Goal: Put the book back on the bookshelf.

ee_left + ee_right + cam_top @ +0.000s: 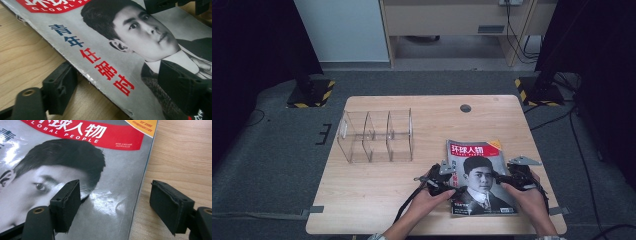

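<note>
Magazines number one: a glossy grey magazine [479, 177] with a red title band and a portrait cover lies flat at the near right of the pale wooden desk [377, 200] in the high view. One clear acrylic organiser [376, 136] with three compartments stands well apart at the far left, nothing in it. Two hands come in from the bottom, the left tongs [448, 181] at the magazine's left edge and the right tongs [501, 178] at its right edge.

From the left gripper view, the left tongs [117, 82] stand open astride the magazine's [130, 62] ragged spine edge, one pad on the bare desk [22, 52], the other over the cover, neither pressing.

From the right gripper view, the right tongs [117, 206] are likewise open, straddling the magazine's [100, 202] opposite edge, one pad above the cover and one over the desk [180, 157]; nothing is gripped.

To lift it well, I judge each lower pad should slide under its edge before closing, both sides squeezing together so the limp pages do not sag or slip.
</note>
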Demonstrator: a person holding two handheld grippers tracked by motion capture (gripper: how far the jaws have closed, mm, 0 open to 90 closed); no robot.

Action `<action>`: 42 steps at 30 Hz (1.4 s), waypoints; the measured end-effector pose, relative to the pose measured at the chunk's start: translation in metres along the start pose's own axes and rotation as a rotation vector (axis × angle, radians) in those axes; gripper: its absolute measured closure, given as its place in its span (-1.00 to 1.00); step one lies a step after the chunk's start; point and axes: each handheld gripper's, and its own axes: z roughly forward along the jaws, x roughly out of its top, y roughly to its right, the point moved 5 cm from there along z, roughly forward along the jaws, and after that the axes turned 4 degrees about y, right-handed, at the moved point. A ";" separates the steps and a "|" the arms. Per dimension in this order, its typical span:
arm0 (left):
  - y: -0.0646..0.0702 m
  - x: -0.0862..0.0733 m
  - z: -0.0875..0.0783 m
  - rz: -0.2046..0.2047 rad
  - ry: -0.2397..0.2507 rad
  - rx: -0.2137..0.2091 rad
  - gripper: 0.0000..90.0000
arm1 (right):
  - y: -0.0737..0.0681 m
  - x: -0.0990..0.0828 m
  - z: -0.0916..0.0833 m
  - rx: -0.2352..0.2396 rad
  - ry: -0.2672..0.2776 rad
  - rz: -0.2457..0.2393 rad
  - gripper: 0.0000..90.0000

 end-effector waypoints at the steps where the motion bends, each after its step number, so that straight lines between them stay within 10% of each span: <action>1: 0.000 0.000 0.000 -0.001 0.000 -0.001 -0.69 | -0.001 0.000 0.000 0.003 0.002 -0.006 -0.43; 21: -0.006 0.003 -0.002 -0.009 -0.023 -0.020 -0.64 | -0.015 -0.001 -0.002 0.071 0.011 -0.070 -0.13; 31: -0.023 0.007 -0.005 -0.076 -0.035 -0.026 -0.75 | -0.025 -0.001 -0.001 0.109 0.013 -0.099 -0.07; 42: -0.031 0.007 -0.012 -0.054 -0.049 0.009 0.25 | -0.025 -0.001 0.000 0.121 0.000 -0.088 -0.09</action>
